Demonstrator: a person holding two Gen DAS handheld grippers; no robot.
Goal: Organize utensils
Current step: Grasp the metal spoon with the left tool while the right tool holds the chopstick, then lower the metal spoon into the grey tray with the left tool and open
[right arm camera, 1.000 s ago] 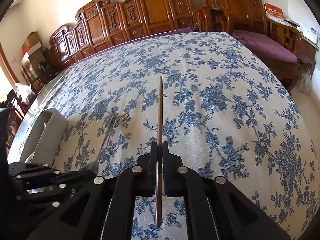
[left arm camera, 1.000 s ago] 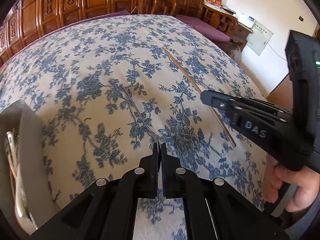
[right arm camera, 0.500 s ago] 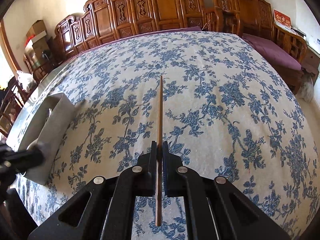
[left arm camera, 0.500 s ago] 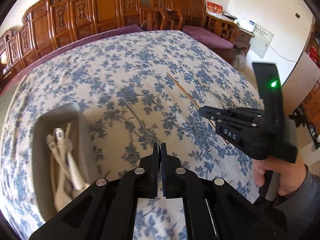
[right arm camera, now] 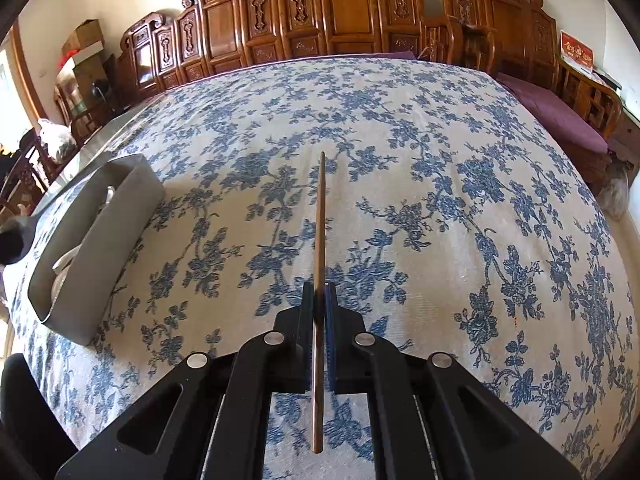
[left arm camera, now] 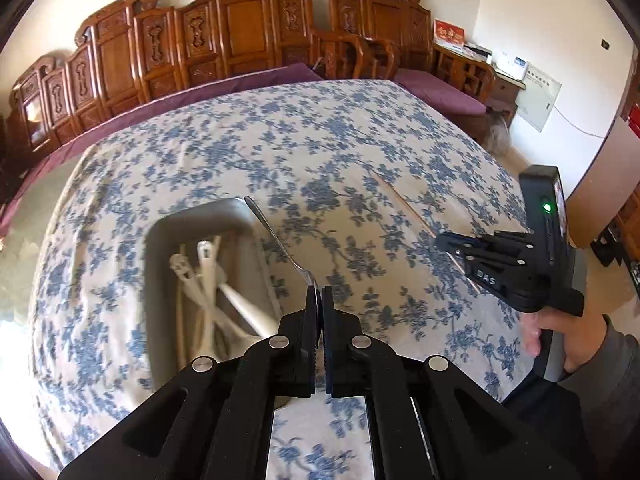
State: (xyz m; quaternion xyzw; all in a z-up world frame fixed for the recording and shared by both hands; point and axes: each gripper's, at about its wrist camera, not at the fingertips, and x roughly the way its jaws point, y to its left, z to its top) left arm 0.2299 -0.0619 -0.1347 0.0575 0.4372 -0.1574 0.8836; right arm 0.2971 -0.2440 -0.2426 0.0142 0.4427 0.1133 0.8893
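Observation:
My left gripper (left arm camera: 320, 292) is shut on a metal utensil (left arm camera: 276, 236) whose thin handle points up and away, above the right edge of the grey tray (left arm camera: 160, 304). The tray holds several white spoons (left arm camera: 208, 280) and chopsticks. My right gripper (right arm camera: 320, 292) is shut on a brown wooden chopstick (right arm camera: 320, 216) that points straight ahead above the floral tablecloth. It also shows in the left wrist view (left arm camera: 444, 240) at the right, with the chopstick (left arm camera: 404, 204) sticking out. The tray (right arm camera: 100, 248) lies to its left.
The table carries a blue floral cloth (right arm camera: 440, 200). Carved wooden chairs (left arm camera: 240, 40) with purple cushions line the far side and the right. The person's hand (left arm camera: 560, 332) holds the right gripper's handle near the table's right edge.
Both grippers have risen from the table with their utensils. The left one has swung left, so the tray now lies right below its metal utensil.

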